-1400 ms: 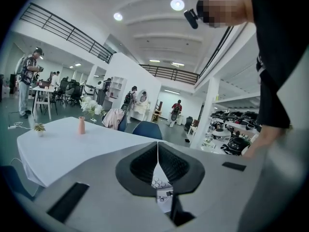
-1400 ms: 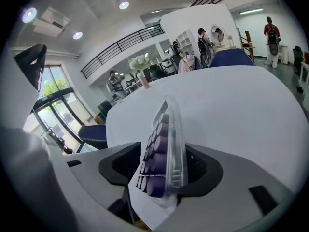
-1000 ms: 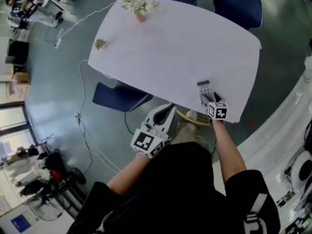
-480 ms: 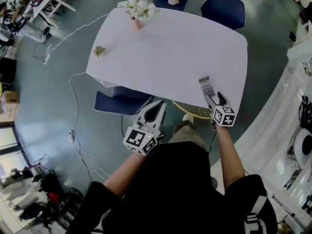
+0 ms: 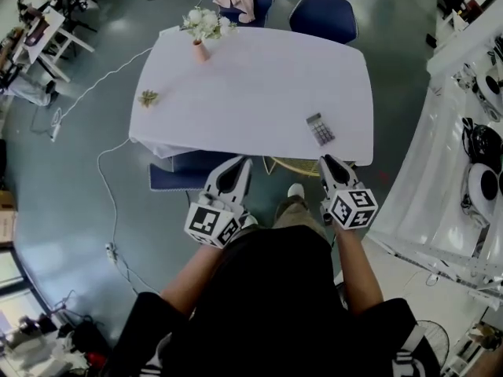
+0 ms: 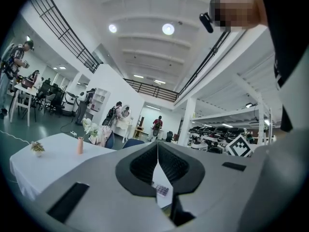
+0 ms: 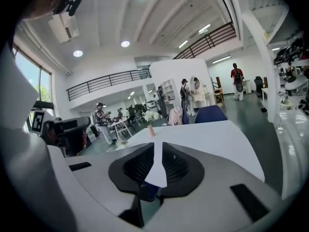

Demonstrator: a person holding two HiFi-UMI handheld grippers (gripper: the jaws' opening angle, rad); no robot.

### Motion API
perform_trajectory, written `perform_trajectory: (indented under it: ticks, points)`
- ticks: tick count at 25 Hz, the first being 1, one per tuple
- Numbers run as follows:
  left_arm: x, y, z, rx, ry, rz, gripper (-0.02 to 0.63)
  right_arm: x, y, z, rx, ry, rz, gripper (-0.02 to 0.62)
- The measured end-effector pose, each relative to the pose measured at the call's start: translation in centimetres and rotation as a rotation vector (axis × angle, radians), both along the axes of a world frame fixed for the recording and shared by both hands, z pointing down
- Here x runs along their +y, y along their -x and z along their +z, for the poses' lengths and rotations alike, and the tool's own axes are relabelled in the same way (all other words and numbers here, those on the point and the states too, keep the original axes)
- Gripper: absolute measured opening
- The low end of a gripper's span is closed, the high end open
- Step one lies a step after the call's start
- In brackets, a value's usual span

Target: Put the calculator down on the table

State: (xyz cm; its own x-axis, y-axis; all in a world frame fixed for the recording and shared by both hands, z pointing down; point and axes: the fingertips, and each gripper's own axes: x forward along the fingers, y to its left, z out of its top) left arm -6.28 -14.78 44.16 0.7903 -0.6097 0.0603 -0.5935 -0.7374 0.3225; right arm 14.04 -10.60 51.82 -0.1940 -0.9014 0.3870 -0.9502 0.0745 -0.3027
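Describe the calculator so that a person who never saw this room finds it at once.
Start at the white table among blue chairs. At its near right corner lies a small flat grey calculator with keys. It is the only flat thing; the pink flower vase and dry sprig stand far left.

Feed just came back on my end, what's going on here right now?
The calculator lies flat on the table, near its right front corner, with nothing touching it. The person holds the left gripper and right gripper short of the table's near edge. The left one's fingers are shut and empty; the right one's are closing with nothing between them.
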Motion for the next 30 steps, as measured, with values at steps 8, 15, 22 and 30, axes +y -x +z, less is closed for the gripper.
perform_trajectory:
  ticks: [8,15,22,30]
  points:
    - [0.9,0.2,-1.9,0.033,-0.054,0.061,0.008,3.1,5.3,-8.2,0.105,-0.122,-0.045,0.0]
    - [1.5,0.2,-3.0,0.047,-0.067,0.066,0.008,3.4,4.4,-11.0,0.175,-0.183,-0.009,-0.002]
    - [1.6,0.1,-2.7,0.027,-0.062,0.058,0.008,3.6,2.5,-10.5,0.169,-0.171,0.025,-0.003]
    - [3.1,-2.6,-1.0,0.026,-0.016,0.113,0.008,4.8,0.6,-9.9,0.181,-0.154,0.052,-0.003]
